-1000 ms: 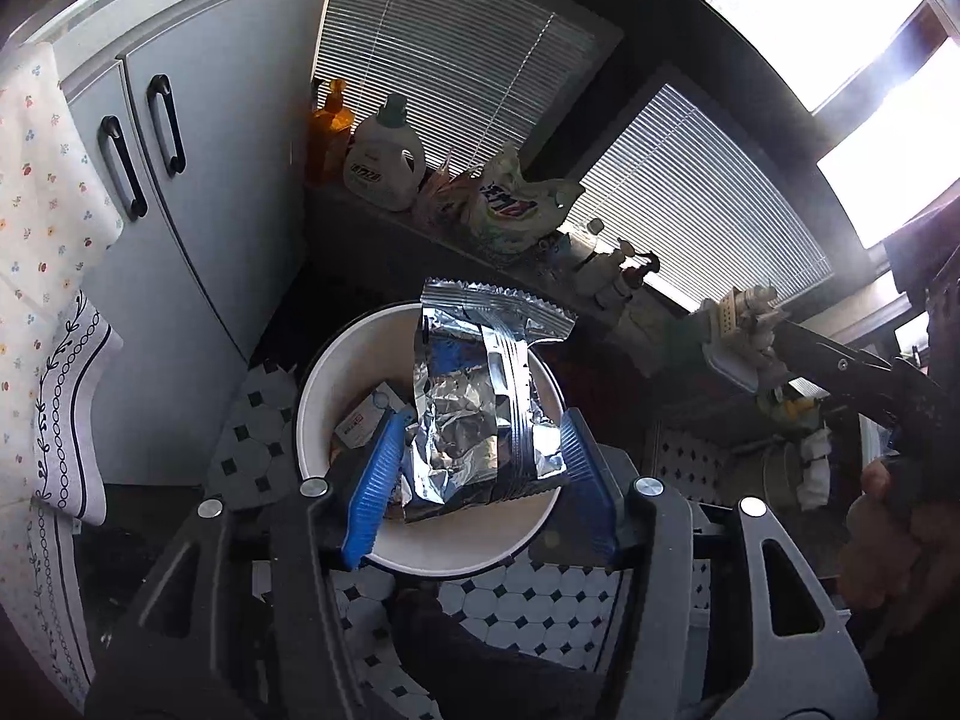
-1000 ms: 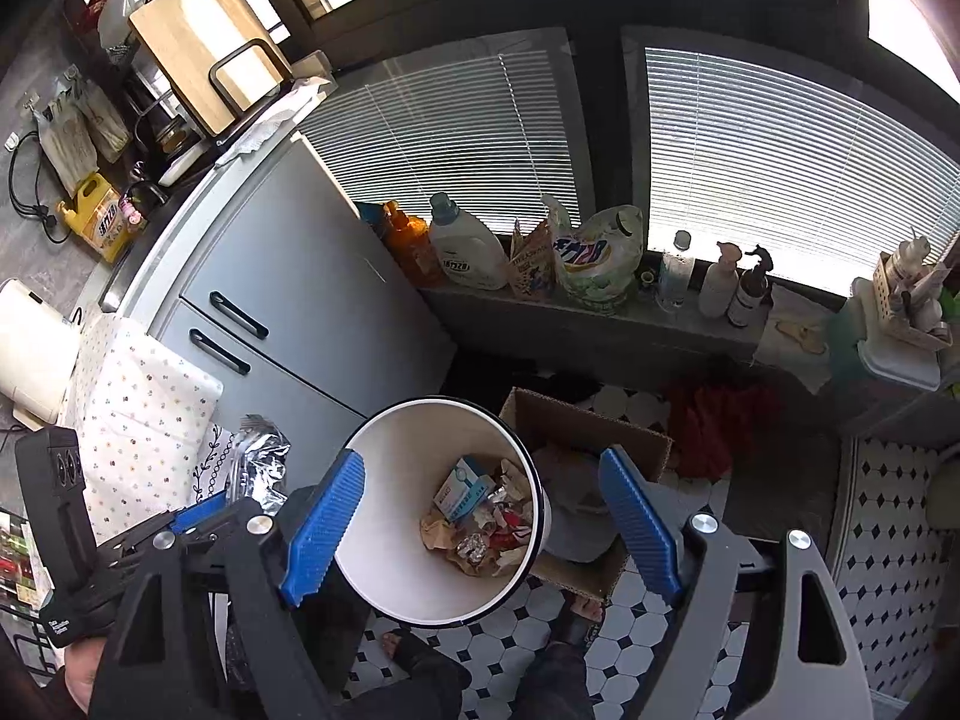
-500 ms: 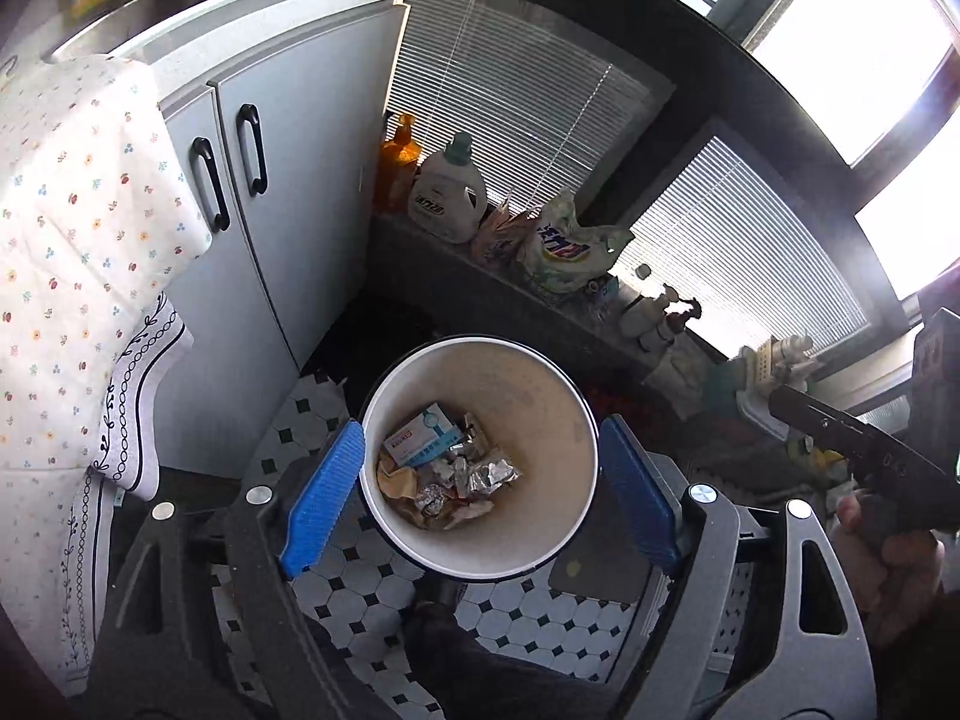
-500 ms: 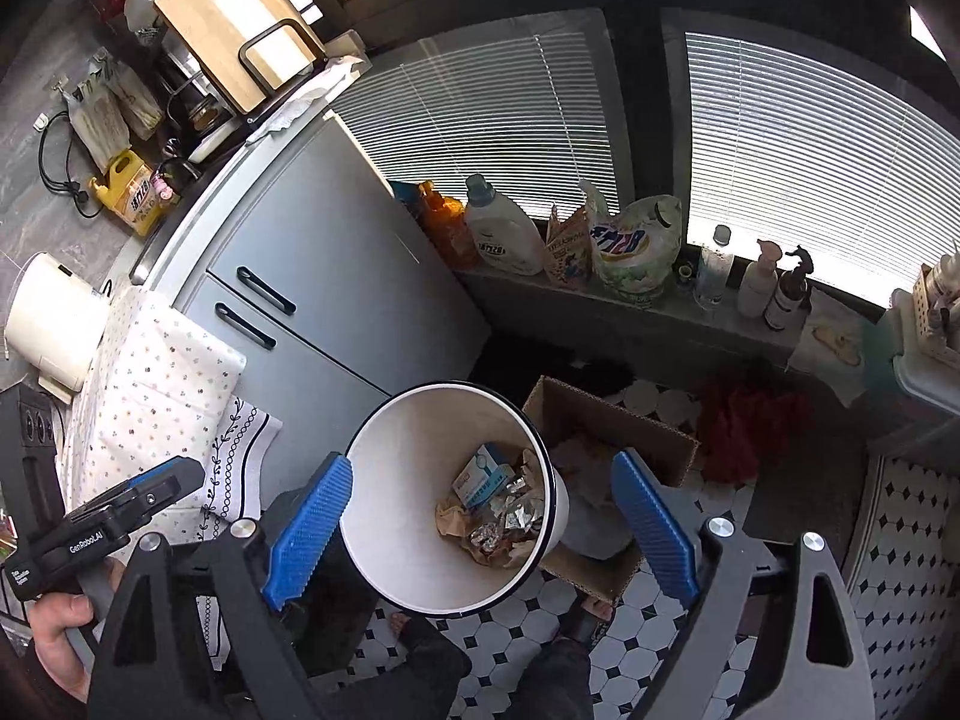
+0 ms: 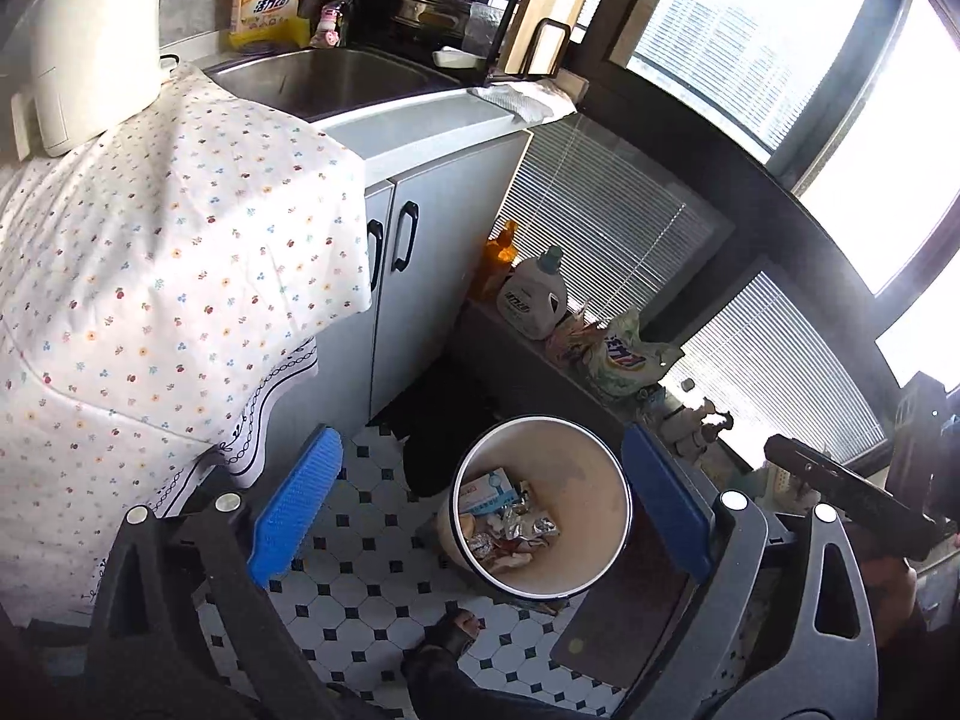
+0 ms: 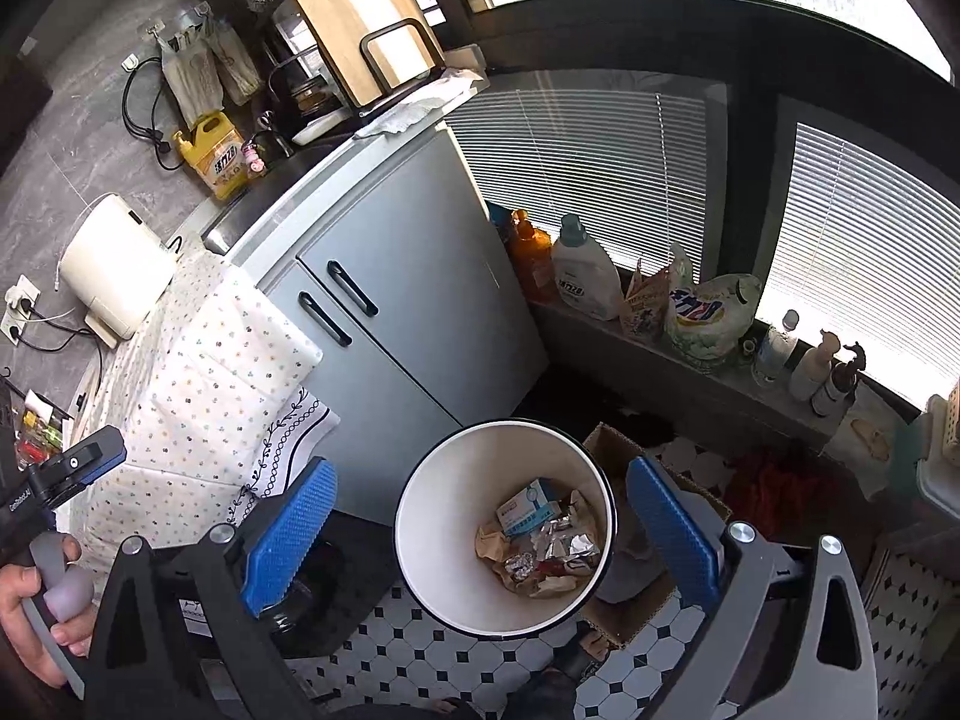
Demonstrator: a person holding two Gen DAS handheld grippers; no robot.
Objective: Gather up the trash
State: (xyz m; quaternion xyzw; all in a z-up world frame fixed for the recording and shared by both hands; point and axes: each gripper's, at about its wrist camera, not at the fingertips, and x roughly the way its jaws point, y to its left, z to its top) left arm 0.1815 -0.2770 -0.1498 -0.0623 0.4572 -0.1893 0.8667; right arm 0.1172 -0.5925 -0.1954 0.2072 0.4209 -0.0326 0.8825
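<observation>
The grey cabinet (image 6: pixel 414 312) stands at left under a counter (image 5: pixel 420 120) draped with a dotted cloth (image 5: pixel 168 276). On the tiled floor (image 5: pixel 372 570) beside it stands the white bin (image 5: pixel 591 474), seen from above in both views. A cardboard box (image 6: pixel 606 444) sits just behind the bin in the right view. Inside the bin lies the trash (image 6: pixel 543 546): crumpled foil, brown paper and a small blue-and-white carton (image 5: pixel 489 489). My left gripper (image 5: pixel 480 516) has just been opening; its blue pads stand wide apart above the bin with nothing between them. My right gripper (image 6: pixel 480 534) has likewise just been opening and hangs empty over the bin, jaws spread fully.
</observation>
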